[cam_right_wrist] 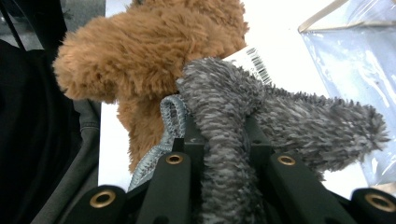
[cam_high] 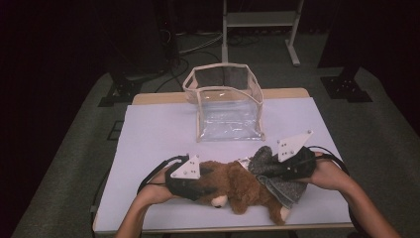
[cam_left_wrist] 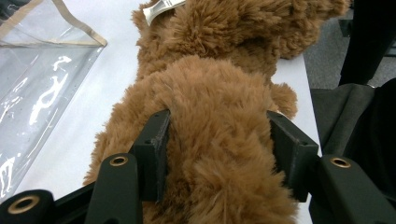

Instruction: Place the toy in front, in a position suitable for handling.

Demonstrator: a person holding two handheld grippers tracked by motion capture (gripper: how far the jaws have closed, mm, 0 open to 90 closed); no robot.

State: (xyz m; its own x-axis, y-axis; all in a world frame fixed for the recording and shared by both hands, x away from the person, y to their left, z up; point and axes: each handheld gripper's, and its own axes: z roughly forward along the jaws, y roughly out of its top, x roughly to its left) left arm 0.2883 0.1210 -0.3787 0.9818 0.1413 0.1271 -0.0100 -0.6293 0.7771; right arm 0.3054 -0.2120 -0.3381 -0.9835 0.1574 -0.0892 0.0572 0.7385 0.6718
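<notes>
White table (cam_high: 158,129) from above: I'm holding the brown plush bear (cam_high: 237,186) lying near the front edge, clear bag (cam_high: 225,106) waiting behind. Left gripper (cam_left_wrist: 219,140) view: fingers are clamping the bear's body. Right gripper (cam_right_wrist: 224,135) view: fingers are pinching its grey knit garment (cam_right_wrist: 280,109). I'm probably undressing it; next, pulling apart steadily.

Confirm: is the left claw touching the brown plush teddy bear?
Touching. The left gripper view shows the left claw with both jaws pressed into the brown plush teddy bear.
</notes>
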